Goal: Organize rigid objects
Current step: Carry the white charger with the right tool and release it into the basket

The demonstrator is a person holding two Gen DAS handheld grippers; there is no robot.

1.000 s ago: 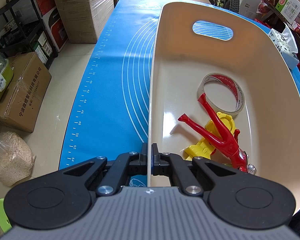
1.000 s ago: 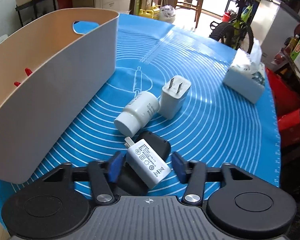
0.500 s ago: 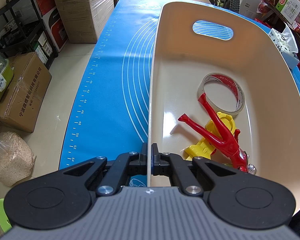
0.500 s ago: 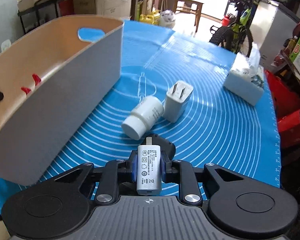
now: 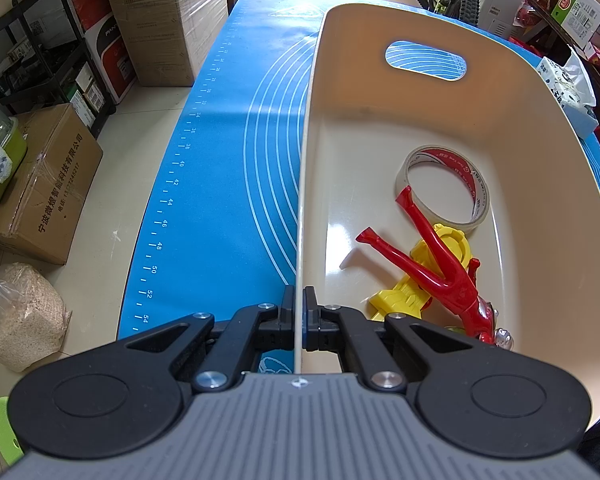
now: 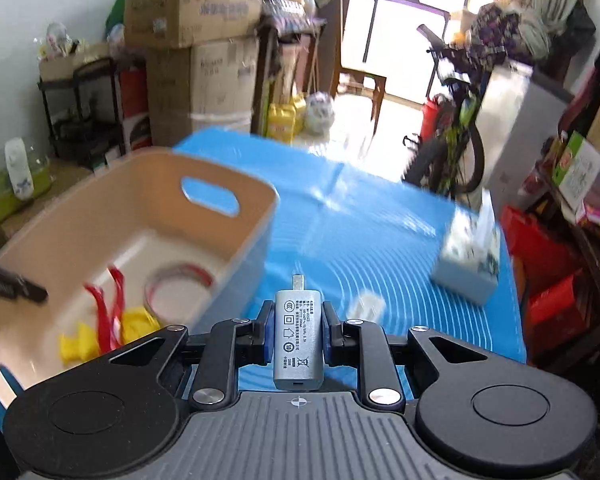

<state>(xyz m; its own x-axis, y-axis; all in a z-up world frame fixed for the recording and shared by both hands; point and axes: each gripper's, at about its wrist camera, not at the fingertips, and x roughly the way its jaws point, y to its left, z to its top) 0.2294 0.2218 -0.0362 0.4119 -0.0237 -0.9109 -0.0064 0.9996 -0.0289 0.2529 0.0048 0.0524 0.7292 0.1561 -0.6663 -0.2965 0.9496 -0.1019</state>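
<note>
My left gripper is shut on the near rim of the cream basket, which stands on the blue mat. Inside lie a tape roll, a red figure and a yellow toy. My right gripper is shut on a white charger, held in the air above the mat, right of the basket. Another white charger lies on the mat below, blurred. The tape roll, red figure and yellow toy show in the basket.
A tissue pack sits on the mat at the right. Cardboard boxes and a black shelf stand on the floor to the left. A bicycle and red crates are beyond the table's right side.
My right gripper closed on the white charger and lifted it up off the mat, so the view now looks over the basket. The left gripper has not moved.
</note>
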